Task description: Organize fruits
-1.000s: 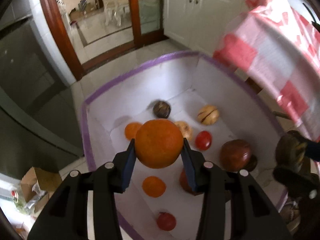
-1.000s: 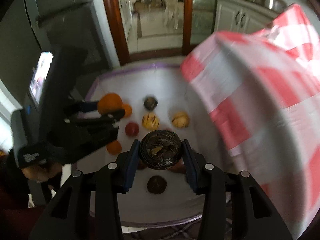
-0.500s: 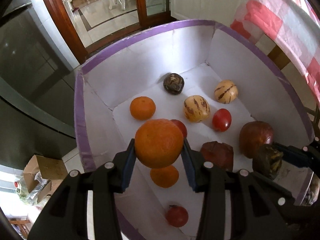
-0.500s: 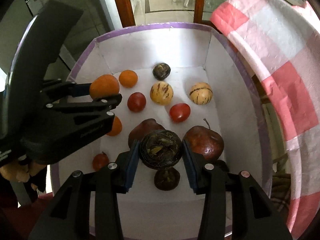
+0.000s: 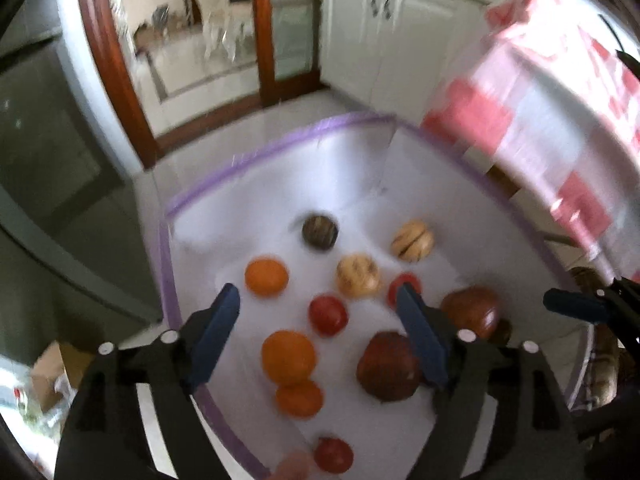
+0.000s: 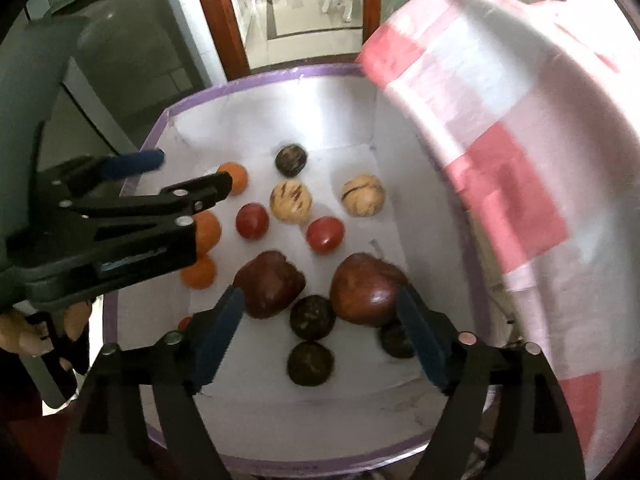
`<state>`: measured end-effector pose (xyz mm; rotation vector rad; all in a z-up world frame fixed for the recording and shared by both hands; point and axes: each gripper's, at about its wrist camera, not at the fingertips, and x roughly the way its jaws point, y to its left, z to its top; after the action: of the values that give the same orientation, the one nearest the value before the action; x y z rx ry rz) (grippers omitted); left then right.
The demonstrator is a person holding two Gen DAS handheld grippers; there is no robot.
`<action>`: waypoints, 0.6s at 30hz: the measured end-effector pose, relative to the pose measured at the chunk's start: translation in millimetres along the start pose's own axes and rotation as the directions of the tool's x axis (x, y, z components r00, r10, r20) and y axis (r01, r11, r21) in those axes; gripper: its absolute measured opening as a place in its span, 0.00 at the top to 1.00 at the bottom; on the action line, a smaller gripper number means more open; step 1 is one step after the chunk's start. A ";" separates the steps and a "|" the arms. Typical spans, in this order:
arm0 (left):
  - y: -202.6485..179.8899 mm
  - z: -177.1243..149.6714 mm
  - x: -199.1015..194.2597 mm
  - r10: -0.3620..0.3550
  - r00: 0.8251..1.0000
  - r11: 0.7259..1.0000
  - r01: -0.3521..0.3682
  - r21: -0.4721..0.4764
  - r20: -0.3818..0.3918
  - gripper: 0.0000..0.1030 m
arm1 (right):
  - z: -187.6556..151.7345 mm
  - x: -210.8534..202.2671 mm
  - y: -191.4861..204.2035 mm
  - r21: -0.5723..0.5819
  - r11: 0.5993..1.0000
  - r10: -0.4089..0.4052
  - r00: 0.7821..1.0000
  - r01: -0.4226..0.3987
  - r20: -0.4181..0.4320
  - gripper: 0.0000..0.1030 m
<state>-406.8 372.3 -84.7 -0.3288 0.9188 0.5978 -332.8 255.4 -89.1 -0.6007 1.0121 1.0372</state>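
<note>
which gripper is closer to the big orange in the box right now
Left. The left gripper hangs open right above the big orange. The right gripper is across the box, over the dark fruits.

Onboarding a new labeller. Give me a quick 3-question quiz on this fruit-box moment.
1. True or false: the left gripper is shut on a fruit.
2. How many pale striped fruits lie in the box?
3. What colour is the box rim? A purple, B green, C red.

Key: 1 false, it is open and empty. 2 two. 3 A.
</note>
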 end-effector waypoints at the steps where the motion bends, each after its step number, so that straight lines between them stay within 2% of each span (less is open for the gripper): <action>1: -2.5 3.8 -7.0 0.000 1.000 1.000 0.000 0.011 0.026 0.19 | 1.2 -4.8 -0.9 0.002 1.000 -0.011 1.000 0.011 0.008 0.18; 3: -5.5 10.5 -20.6 0.012 0.997 1.000 -0.014 0.021 0.079 0.10 | 3.1 -16.6 -2.9 0.010 0.999 -0.040 0.999 0.040 0.030 0.16; 5: -7.8 16.5 -35.4 0.043 0.989 0.998 -0.048 0.028 0.144 0.08 | 4.1 -28.0 -6.0 0.025 0.998 -0.064 0.996 0.062 0.057 0.16; 7: -11.8 22.5 -53.9 0.069 0.975 0.996 -0.079 0.040 0.213 0.02 | 6.5 -38.5 -7.8 0.041 0.997 -0.067 0.994 0.064 0.082 0.16; 9: -15.8 29.2 -72.2 0.065 0.962 0.995 -0.081 0.051 0.264 0.02 | 7.5 -47.6 -10.4 0.053 0.997 -0.067 0.992 0.062 0.107 0.16; 11: -17.6 35.7 -82.3 0.066 0.960 0.995 -0.082 0.048 0.272 0.02 | 8.8 -58.5 -12.5 0.068 0.996 -0.071 0.989 0.063 0.130 0.16; 14: -20.0 42.2 -87.2 0.093 0.969 0.994 -0.103 0.033 0.228 0.02 | 11.7 -68.3 -12.7 0.081 0.995 -0.064 0.988 0.053 0.142 0.16; 18: -14.4 44.8 -85.1 0.049 0.982 0.999 -0.052 0.013 0.182 0.02 | 12.3 -76.8 -11.8 0.083 0.996 -0.038 0.989 0.027 0.140 0.16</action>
<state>-408.6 354.7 10.9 -0.2306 0.7579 0.6550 -328.7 228.6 -15.2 -0.4691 0.9125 0.9907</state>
